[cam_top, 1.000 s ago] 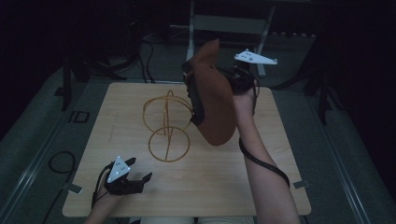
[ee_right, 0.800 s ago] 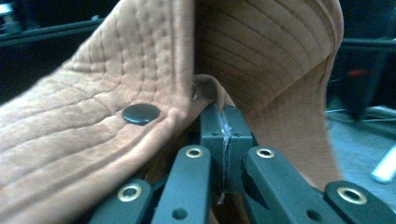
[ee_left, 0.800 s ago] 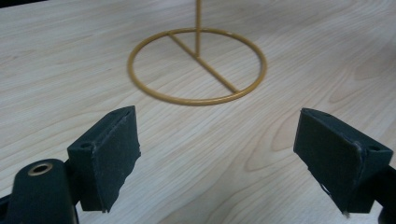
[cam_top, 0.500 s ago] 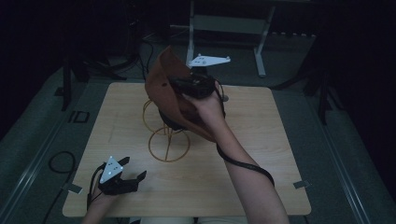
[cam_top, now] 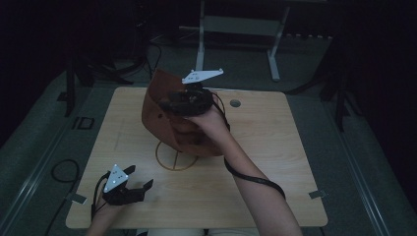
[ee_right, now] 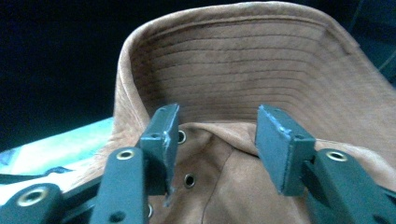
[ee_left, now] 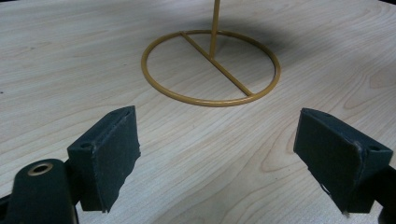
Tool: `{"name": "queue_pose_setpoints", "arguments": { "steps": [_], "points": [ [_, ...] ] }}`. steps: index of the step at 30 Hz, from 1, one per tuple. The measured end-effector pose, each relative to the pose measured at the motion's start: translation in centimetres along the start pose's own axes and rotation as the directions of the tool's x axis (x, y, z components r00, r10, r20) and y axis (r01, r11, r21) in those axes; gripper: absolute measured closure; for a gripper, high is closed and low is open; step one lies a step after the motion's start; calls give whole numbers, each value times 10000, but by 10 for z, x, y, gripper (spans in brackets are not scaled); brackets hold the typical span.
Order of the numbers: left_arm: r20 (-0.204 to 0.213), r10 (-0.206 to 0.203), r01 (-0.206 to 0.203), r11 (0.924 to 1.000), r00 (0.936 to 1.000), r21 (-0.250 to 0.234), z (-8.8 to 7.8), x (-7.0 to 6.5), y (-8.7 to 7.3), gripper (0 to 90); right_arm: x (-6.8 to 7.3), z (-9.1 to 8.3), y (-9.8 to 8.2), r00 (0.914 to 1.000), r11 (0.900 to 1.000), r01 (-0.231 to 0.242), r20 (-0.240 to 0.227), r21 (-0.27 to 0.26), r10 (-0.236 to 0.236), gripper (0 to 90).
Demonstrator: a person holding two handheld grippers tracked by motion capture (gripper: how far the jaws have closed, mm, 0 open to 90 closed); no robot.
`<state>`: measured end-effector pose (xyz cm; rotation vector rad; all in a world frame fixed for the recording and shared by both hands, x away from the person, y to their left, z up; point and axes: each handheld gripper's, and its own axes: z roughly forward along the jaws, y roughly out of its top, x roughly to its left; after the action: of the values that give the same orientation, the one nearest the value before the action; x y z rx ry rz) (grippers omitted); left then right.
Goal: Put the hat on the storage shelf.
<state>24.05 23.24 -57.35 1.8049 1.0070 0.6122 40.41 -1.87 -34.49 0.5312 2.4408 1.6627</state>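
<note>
A brown suede hat with a stitched brim sat atop the gold wire stand on the pale wood-grain counter. The right hand-held gripper had just been opening, the hat's crown between its parted pads. The left hand-held gripper rested wide open, empty.

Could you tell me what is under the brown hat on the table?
Under the brown hat stands the gold wire stand: its round base ring and crossbar show on the wooden table. The hat covers the stand's upper part, so how it sits there cannot be seen.
</note>
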Motion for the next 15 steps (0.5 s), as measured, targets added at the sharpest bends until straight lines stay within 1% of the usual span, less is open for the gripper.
{"name": "queue_pose_setpoints", "arguments": {
  "steps": [1,2,6,7,11,12,13,14,15],
  "points": [
    [5,30,-30,10000,10000,36,0,0,0,149,0,-2,-1,10000,10000,32,41,-66,-31,422],
    [8,22,-22,10000,10000,39,1,0,0,149,-1,-5,-1,9999,10000,-32,103,-33,33,394],
    [36,-11,11,10000,10000,18,1,-1,0,149,-7,-15,-6,9995,9998,-165,259,-88,167,352],
    [33,-15,15,10000,10000,19,1,-1,0,149,-9,-17,-7,9994,9997,-211,269,-127,214,327],
    [38,-26,25,10000,10000,55,2,-1,-1,149,-15,-32,-17,9986,9991,-281,437,-303,294,300],
    [45,-27,26,10000,10000,74,2,-1,-1,149,-17,-36,-19,9984,9986,-386,401,-363,400,294],
    [55,-36,36,10000,10000,85,3,-1,-1,149,-19,-39,-22,9986,9982,-367,360,-482,384,282],
    [38,-33,33,9999,10000,98,3,-1,-1,149,-20,-41,-23,9981,9980,-367,470,-512,391,277],
    [44,-37,37,9999,10000,102,3,-1,-1,149,-21,-43,-25,9979,9981,-423,474,-449,445,276]
  ]
}}
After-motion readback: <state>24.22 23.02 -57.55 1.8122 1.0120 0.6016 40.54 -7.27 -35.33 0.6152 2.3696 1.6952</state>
